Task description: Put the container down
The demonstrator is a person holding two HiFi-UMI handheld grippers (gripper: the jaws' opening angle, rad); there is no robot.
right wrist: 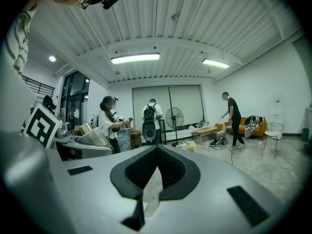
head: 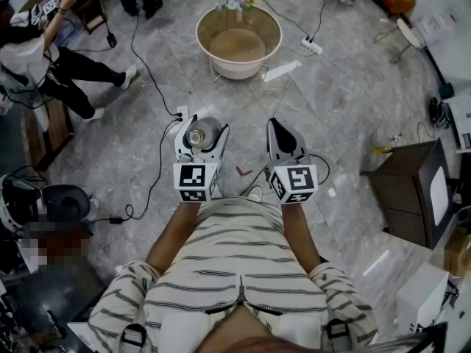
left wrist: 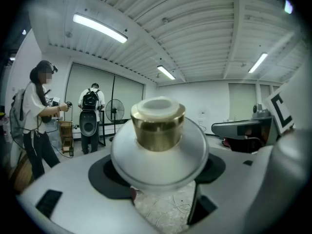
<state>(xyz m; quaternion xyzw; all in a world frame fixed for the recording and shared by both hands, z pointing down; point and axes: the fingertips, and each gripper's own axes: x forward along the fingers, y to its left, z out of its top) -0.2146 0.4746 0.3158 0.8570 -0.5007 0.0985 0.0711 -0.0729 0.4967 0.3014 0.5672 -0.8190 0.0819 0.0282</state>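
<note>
In the head view the container [head: 200, 133], a rounded silvery jar with a gold neck and a pale cap, sits between the jaws of my left gripper [head: 201, 140], held above the grey marble floor. The left gripper view shows the same container [left wrist: 160, 140] filling the space between the dark pads [left wrist: 105, 175], neck pointing up and away from the camera; the left gripper [left wrist: 161, 174] is shut on it. My right gripper [head: 282, 132] hangs beside it to the right. In its own view the right gripper [right wrist: 156, 167] is shut with nothing between the black pads.
A round beige basin on a stand [head: 238, 41] with flowers at its far rim is straight ahead. Cables and a power strip [head: 312, 46] lie on the floor. A person [head: 44, 57] stands far left. A dark cabinet [head: 408, 190] and a white box [head: 423, 296] are on the right.
</note>
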